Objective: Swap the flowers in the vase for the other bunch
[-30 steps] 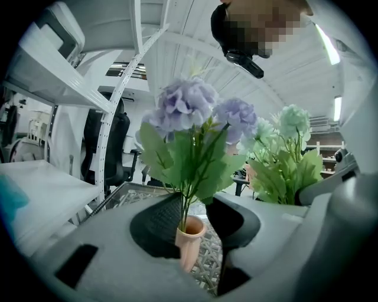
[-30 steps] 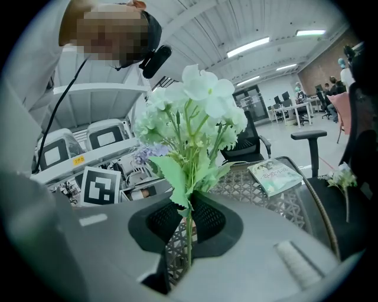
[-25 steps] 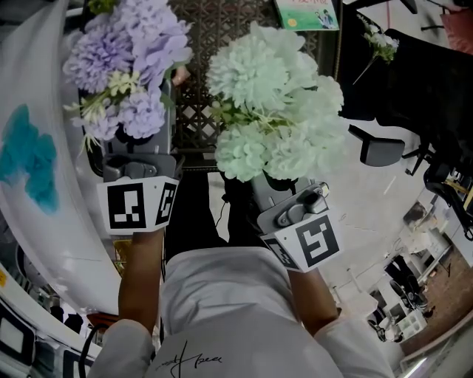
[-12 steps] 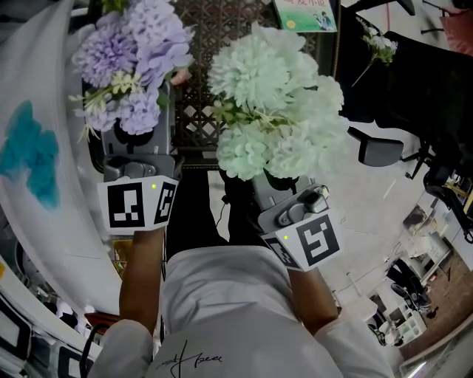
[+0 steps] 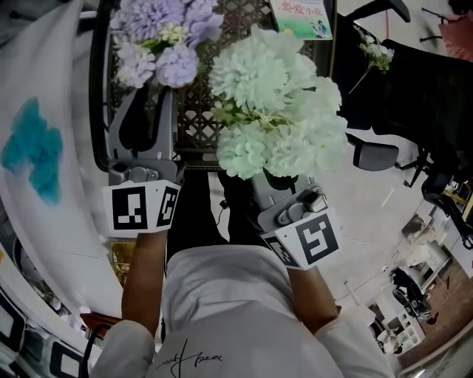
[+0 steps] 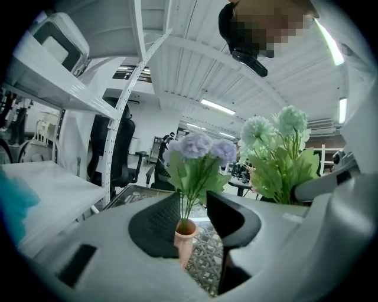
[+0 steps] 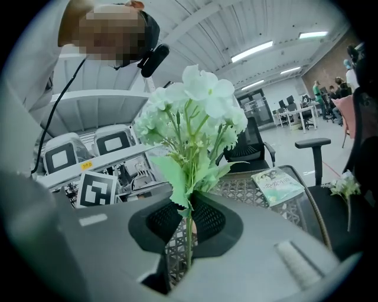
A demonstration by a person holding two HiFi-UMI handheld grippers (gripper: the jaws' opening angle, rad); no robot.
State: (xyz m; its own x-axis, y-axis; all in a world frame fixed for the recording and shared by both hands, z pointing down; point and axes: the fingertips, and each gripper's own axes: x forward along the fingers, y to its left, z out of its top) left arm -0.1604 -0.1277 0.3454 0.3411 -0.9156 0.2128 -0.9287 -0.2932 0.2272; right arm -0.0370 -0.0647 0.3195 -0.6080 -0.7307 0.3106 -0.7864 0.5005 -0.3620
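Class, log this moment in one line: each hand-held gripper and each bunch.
left hand-held gripper: open, facing purple flower bunch in small peach vase | right hand-held gripper: shut on pale green flower bunch

purple flowers [image 5: 151, 18] now farther from left gripper [image 5: 144, 100], blooms no longer covering its open jaws
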